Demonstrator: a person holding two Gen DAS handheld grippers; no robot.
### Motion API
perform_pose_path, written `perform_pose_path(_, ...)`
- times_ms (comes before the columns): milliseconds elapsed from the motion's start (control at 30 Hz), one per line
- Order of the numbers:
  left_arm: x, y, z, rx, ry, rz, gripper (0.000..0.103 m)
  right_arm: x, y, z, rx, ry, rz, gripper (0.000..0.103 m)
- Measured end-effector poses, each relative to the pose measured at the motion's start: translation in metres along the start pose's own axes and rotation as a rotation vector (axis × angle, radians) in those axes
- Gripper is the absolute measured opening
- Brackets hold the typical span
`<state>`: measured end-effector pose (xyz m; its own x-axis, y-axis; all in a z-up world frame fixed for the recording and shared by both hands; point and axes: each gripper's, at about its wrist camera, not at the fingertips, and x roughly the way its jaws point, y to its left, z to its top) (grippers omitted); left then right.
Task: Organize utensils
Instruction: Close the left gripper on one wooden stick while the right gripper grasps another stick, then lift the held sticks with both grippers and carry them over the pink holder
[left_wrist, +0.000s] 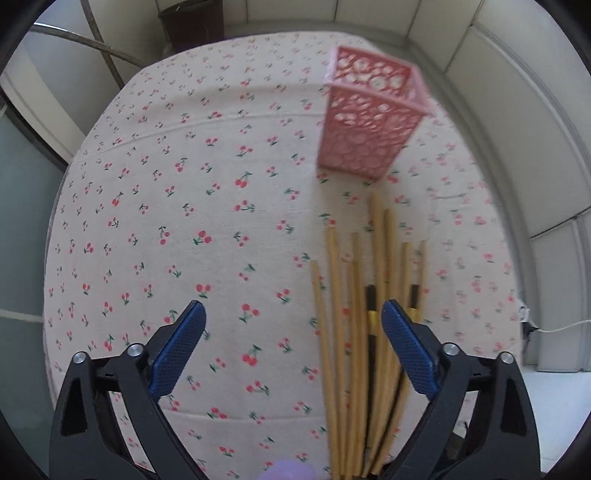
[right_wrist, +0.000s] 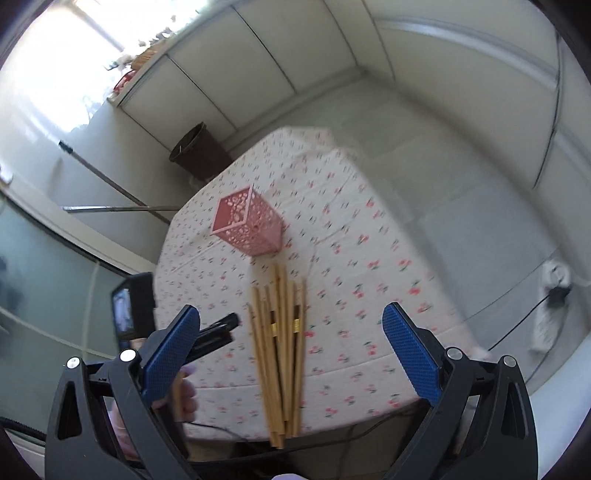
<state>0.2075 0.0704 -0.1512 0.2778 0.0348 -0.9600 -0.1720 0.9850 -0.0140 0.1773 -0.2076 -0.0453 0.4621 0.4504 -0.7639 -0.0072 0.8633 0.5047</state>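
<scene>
A bundle of wooden chopsticks (left_wrist: 354, 332), two with dark, gold-banded ends, lies on the cherry-print tablecloth (left_wrist: 184, 184). My left gripper (left_wrist: 293, 308) is open above the cloth, its right finger over the bundle's right side, with only cloth and a few of the sticks in the gap. Beyond the sticks stands a pink perforated square holder (left_wrist: 369, 122), upright. In the right wrist view my right gripper (right_wrist: 291, 310) is open above the chopsticks (right_wrist: 280, 343), whose near ends overhang the table edge. The holder (right_wrist: 247, 225) is just past their far tips.
The left gripper's black fingers (right_wrist: 221, 326) and its camera screen (right_wrist: 133, 310) reach in from the left, a hand (right_wrist: 186, 395) behind them. A dark bin (right_wrist: 201, 151) stands on the floor past the table, a power strip (right_wrist: 546, 325) to its right.
</scene>
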Motion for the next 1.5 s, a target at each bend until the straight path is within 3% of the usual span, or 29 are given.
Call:
perform_pose_path(67, 0.011, 0.008, 0.003, -0.028, 0.033, 0.016, 0.082, 0.019, -0.009, 0.001, 0.022, 0.034, 0.002, 0.096)
perform_pose_path(200, 0.033, 0.016, 0.007, -0.063, 0.116, -0.023, 0.074, 0.049, -0.027, -0.001, 0.095, 0.133, -0.012, 0.096)
perform_pose_path(433, 0.044, 0.013, 0.011, -0.058, 0.124, -0.009, 0.056, 0.057, -0.026, 0.003, 0.083, 0.124, -0.060, 0.096)
perform_pose_path(567, 0.059, 0.008, 0.011, -0.067, 0.160, -0.021, 0.052, 0.067, -0.028, 0.002, 0.102, 0.155, -0.079, 0.096)
perform_pose_path(633, 0.060, 0.003, 0.010, -0.039, 0.140, 0.008, 0.050, 0.073, -0.028, 0.001, 0.114, 0.171, -0.097, 0.096)
perform_pose_path(700, 0.059, -0.003, 0.008, -0.014, 0.120, 0.011, 0.040, 0.081, -0.027, 0.001, 0.130, 0.183, -0.103, 0.096)
perform_pose_path(767, 0.057, -0.008, 0.007, 0.000, 0.104, 0.011, 0.019, 0.089, -0.025, 0.002, 0.148, 0.194, -0.106, 0.096)
perform_pose_path(833, 0.056, -0.016, 0.008, 0.010, 0.092, 0.023, 0.009, 0.101, -0.020, 0.002, 0.161, 0.202, -0.118, 0.096)
perform_pose_path(900, 0.057, -0.016, 0.004, 0.014, 0.083, 0.020, 0.006, 0.115, -0.015, 0.002, 0.172, 0.212, -0.130, 0.095)
perform_pose_path(967, 0.054, -0.007, -0.001, -0.004, 0.086, 0.000, 0.004, 0.131, -0.011, 0.000, 0.173, 0.232, -0.143, 0.090)
perform_pose_path(1133, 0.028, 0.020, -0.004, -0.036, 0.035, -0.032, 0.004, 0.169, 0.002, -0.004, 0.147, 0.283, -0.186, 0.056)
perform_pose_path(1300, -0.006, 0.034, 0.006, -0.054, -0.031, -0.070, 0.004, 0.189, 0.006, -0.003, 0.125, 0.280, -0.239, 0.034)
perform_pose_path(1500, -0.022, 0.030, 0.009, -0.023, -0.077, -0.080, 0.004, 0.205, 0.005, -0.001, 0.112, 0.280, -0.274, 0.028)
